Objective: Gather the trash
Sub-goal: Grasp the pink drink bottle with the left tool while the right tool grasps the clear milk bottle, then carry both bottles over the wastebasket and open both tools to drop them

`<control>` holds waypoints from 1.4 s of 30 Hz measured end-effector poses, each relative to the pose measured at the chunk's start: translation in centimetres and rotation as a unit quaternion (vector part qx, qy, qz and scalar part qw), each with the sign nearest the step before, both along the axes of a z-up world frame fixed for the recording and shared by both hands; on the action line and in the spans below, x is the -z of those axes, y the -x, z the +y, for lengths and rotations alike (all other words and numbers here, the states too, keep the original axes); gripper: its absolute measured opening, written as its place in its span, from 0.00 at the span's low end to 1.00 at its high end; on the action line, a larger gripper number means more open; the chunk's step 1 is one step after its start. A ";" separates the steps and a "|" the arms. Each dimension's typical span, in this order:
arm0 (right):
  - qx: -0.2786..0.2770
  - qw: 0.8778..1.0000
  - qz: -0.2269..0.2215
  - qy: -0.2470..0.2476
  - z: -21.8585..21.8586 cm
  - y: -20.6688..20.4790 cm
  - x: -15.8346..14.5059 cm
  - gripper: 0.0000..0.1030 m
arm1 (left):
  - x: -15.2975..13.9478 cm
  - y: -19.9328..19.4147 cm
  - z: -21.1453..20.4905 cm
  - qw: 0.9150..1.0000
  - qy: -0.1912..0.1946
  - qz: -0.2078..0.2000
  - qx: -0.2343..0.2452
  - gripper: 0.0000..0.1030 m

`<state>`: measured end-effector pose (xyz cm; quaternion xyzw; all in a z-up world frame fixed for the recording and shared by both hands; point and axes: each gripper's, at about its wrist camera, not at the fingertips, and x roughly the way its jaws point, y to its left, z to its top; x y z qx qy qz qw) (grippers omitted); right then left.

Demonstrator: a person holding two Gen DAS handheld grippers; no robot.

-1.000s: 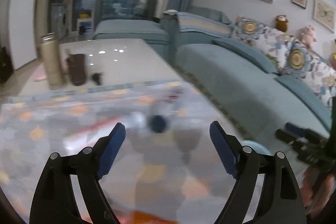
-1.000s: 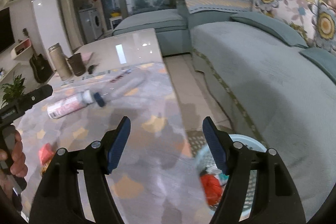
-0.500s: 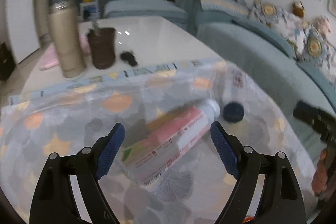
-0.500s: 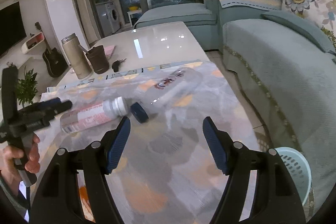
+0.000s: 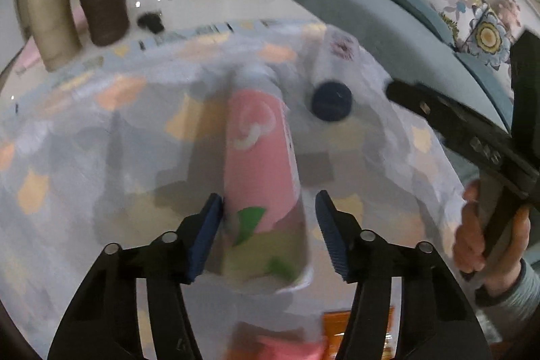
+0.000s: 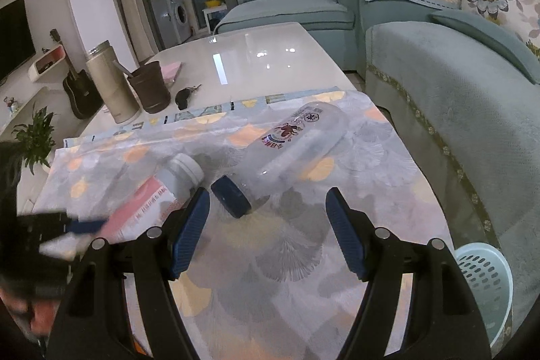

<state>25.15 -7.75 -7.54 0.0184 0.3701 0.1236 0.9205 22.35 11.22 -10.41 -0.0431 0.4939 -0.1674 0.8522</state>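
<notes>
A pink-labelled bottle (image 5: 261, 164) with a white cap lies on the flowered tablecloth. My left gripper (image 5: 270, 225) straddles its base, jaws partly closed: the left pad touches it, the right pad stands just clear. The bottle also shows in the right wrist view (image 6: 158, 194). A clear bottle (image 6: 297, 140) with a dark blue cap (image 6: 231, 196) lies beside it; its cap (image 5: 332, 102) shows in the left wrist view. My right gripper (image 6: 266, 225) is open and empty, just in front of the blue cap. A light blue trash basket (image 6: 482, 285) stands on the floor at right.
A metal thermos (image 6: 111, 83), a brown cup (image 6: 148, 86), keys (image 6: 184, 95) and a pink pad sit on the bare white far half of the table. A teal sofa (image 6: 455, 97) runs along the right. Red wrappers (image 5: 287, 346) lie at the table's near edge.
My left gripper has moved forward onto the pink bottle and its jaws have narrowed around it. My right gripper has moved closer to the blue-capped bottle and stays open.
</notes>
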 end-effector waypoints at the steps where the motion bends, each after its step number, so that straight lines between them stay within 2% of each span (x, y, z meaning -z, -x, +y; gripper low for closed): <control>1: 0.003 1.000 0.001 0.001 0.1 -0.3 0.1 0.65 | 0.2 0.0 -0.5 1.000 -0.005 0.000 -0.003 0.52; 4: 0.013 1.000 0.010 -0.001 0.8 -2.0 0.4 0.65 | 1.0 -0.7 -1.8 0.999 -0.022 -0.005 -0.030 0.49; 11: 0.079 0.996 0.040 -0.003 1.9 -6.3 1.4 0.65 | 1.9 -1.5 -1.5 0.995 0.009 -0.022 -0.098 0.46; 18: 0.121 0.988 0.090 0.016 3.4 -10.3 3.5 0.66 | 1.8 -1.4 -1.9 0.994 0.000 -0.031 -0.102 0.45; 21: 0.125 0.985 0.116 0.015 3.2 -10.9 4.4 0.61 | 1.8 -1.3 -1.9 0.994 -0.002 -0.033 -0.102 0.45; 25: 0.108 0.988 0.113 0.012 2.3 -9.9 4.2 0.60 | 1.8 -1.2 -1.7 0.994 0.001 -0.036 -0.107 0.45; 27: 0.089 0.990 0.112 0.002 1.6 -9.0 3.9 0.59 | 1.6 -0.8 -1.4 0.993 0.015 -0.042 -0.108 0.45; 31: 0.060 0.993 0.099 0.001 0.0 -6.6 2.3 0.58 | -0.3 0.9 -1.7 0.991 0.031 -0.071 -0.113 0.45; 37: 0.046 0.997 0.055 -0.019 -3.6 -2.4 -2.6 0.58 | -4.6 2.8 -3.7 0.987 0.053 -0.112 -0.098 0.45; 42: 0.058 0.998 0.016 -0.028 -8.3 2.0 -6.9 0.58 | -8.5 4.6 -7.8 0.985 0.075 -0.139 -0.069 0.45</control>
